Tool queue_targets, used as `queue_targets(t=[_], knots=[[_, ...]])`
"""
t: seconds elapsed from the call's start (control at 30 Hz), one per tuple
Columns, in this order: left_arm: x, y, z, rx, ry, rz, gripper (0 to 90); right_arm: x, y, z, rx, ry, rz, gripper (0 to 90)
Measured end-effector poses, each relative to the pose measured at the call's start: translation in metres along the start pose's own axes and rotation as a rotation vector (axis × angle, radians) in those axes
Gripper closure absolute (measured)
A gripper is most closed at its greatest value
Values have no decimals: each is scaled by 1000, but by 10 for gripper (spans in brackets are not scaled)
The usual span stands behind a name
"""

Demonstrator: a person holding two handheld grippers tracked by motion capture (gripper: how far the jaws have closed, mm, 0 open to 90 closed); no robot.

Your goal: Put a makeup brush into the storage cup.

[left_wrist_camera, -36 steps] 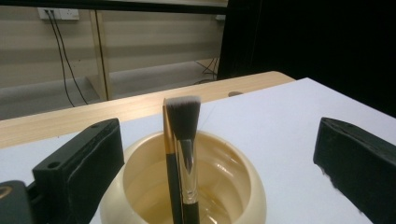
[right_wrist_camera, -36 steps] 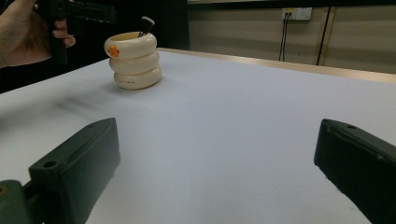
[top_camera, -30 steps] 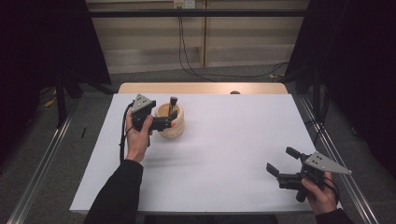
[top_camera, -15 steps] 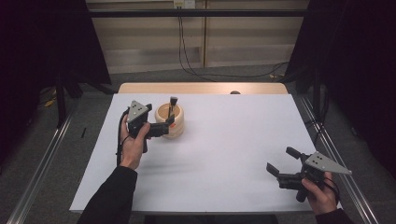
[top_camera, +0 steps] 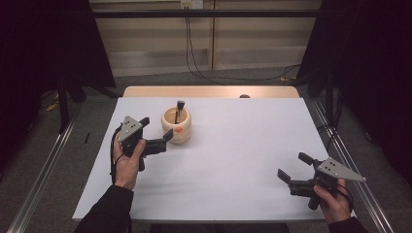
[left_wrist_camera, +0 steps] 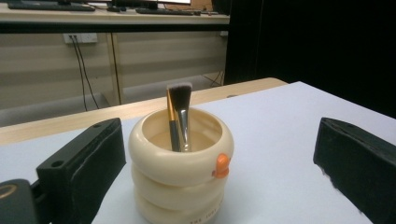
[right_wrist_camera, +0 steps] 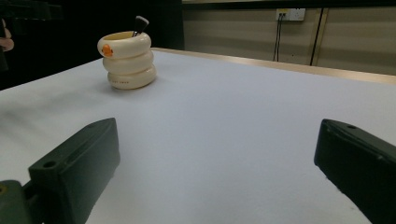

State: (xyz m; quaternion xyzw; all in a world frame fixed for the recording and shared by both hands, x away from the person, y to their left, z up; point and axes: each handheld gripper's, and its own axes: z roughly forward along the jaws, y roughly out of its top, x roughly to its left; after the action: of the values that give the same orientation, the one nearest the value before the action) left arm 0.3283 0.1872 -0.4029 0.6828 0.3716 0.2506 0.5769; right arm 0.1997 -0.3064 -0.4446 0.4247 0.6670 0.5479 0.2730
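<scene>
A cream ringed cup (top_camera: 177, 130) with a small orange knob stands on the white table (top_camera: 233, 145), left of centre toward the back. A makeup brush (top_camera: 180, 108) stands in it, bristles up. My left gripper (top_camera: 156, 128) is open just left of the cup, jaws pointing at it, holding nothing. In the left gripper view the cup (left_wrist_camera: 180, 172) and brush (left_wrist_camera: 179, 112) sit close ahead between the spread jaws. My right gripper (top_camera: 294, 166) is open and holds nothing near the front right corner. The cup (right_wrist_camera: 127, 60) is far off in the right gripper view.
A bare wooden strip (top_camera: 209, 91) runs along the table's far edge, with a small dark object (top_camera: 244, 96) on it. Metal rails (top_camera: 43, 165) flank the table, and cables (top_camera: 194, 53) hang on the wall behind. White surface stretches between the grippers.
My left gripper has drawn back from the cup toward the person and slightly down the table. The cup, brush and right gripper have stayed where they were.
</scene>
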Motion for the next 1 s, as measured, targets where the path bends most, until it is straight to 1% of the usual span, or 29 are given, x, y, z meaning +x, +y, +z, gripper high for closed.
queue_targets(t=[0.03, 0.1, 0.17, 0.2, 0.23, 0.27, 0.33, 0.43, 0.47, 0.5, 0.53, 0.57, 0.6, 0.67, 0.7, 0.77, 0.8, 0.83, 0.9, 0.93, 0.97, 1.0], knots=[[-1, -1, -2, -6, -6, 1, 21, 0, 0, 0, 3, 5, 2, 0], [-3, -2, -9, -12, 0, 24, 20, 0, 0, 0, 3, 4, 2, 0], [-5, -4, -14, -11, -3, 27, 16, 0, 0, 0, 4, 3, -1, 0], [-5, -6, -18, -1, -7, 44, 13, 0, 0, 0, 4, 3, 0, 0], [-6, -8, -20, -3, -8, 42, 13, -1, 0, 0, 6, 0, -6, 0], [-8, -11, -24, -2, -8, 51, 13, -1, 0, 0, 8, -2, -13, 0], [-9, -16, -30, 5, -7, 54, 8, -1, 0, 0, 10, 1, -17, 0], [-10, -22, -38, 8, -11, 45, 10, -2, 0, 0, 15, 2, -26, 0], [-11, -25, -41, 15, -2, 41, 10, -2, 0, 0, 15, 1, -25, 0], [-11, -26, -43, 10, -7, 34, 11, -2, 0, 0, 14, 1, -28, 0], [-12, -27, -46, 13, 5, 38, 10, -2, 0, 0, 14, 1, -29, 0], [-13, -28, -48, 6, 6, 36, 11, -2, 0, 0, 14, 4, -29, 0], [-13, -29, -50, 9, 10, 32, 14, -2, 0, 0, 13, 0, -31, 0], [-15, -33, -55, 20, -5, 20, 10, -2, 0, 0, 14, 4, -38, 0], [-15, -34, -57, 17, -8, 16, 14, -2, 0, 0, 16, 7, -39, 0], [-19, -37, -60, 25, -5, 18, 16, -2, -1, 0, 15, 5, -42, 0], [-20, -38, -61, 19, -14, 9, 14, -2, -1, 0, 18, 8, -43, 0], [-22, -39, -63, 29, -12, 15, 14, -2, -1, 0, 16, 7, -43, 0], [-24, -41, -67, 29, -10, 13, 17, -2, -1, 0, 19, 10, -44, 0], [-26, -43, -68, 32, -9, -4, 21, -2, -1, 0, 17, 9, -45, 0], [-27, -45, -69, 32, -3, -6, 19, -2, -1, 0, 19, 9, -43, 0], [-28, -46, -71, 37, 4, 6, 21, -2, -1, 0, 18, 9, -44, 0]])
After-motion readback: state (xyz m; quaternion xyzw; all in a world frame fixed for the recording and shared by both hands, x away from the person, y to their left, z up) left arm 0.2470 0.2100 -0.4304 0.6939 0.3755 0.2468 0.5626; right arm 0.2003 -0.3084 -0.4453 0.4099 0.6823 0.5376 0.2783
